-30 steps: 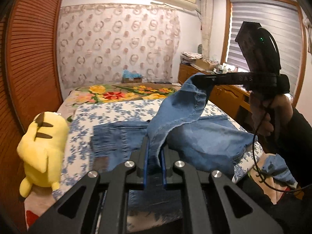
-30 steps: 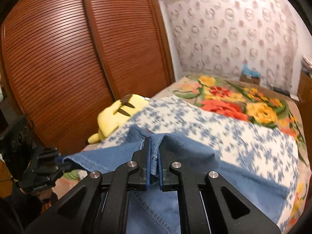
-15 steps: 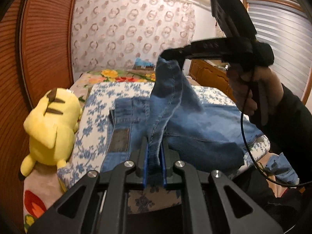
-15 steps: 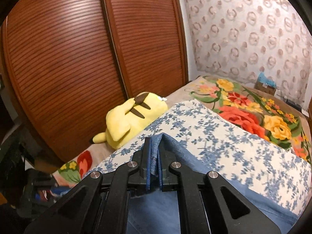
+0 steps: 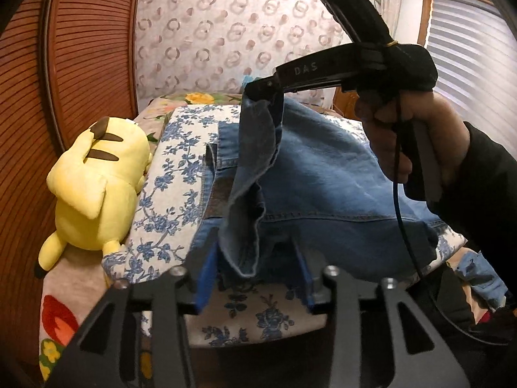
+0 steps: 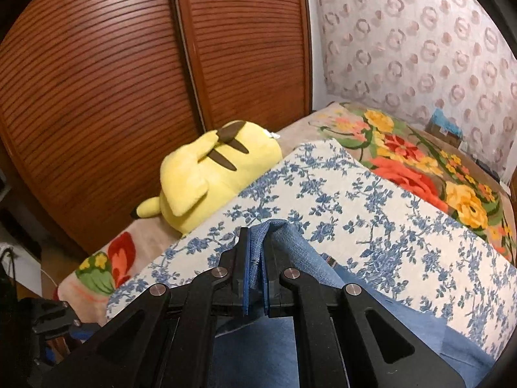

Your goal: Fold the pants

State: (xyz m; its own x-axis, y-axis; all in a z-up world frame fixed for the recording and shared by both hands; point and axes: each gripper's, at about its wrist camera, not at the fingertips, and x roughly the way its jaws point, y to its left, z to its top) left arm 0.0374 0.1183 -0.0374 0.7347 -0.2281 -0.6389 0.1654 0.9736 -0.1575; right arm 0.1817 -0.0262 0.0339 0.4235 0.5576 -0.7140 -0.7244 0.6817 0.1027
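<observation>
Across the floral quilt [image 5: 181, 174]: jeans [image 5: 323, 174] lying folded, hem strip strung between grippers. Left gripper [image 5: 255, 278] opening, hem slack between spread pads; right gripper [image 6: 255, 278] higher, pinching the far corner.

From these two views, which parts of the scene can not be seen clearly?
- Left wrist view: jeans near edge, hidden behind left gripper, whose jaws are opening.
- Left wrist view: bed right side, hidden by hand and sleeve.
- Right wrist view: most of jeans, covered by right gripper.
</observation>
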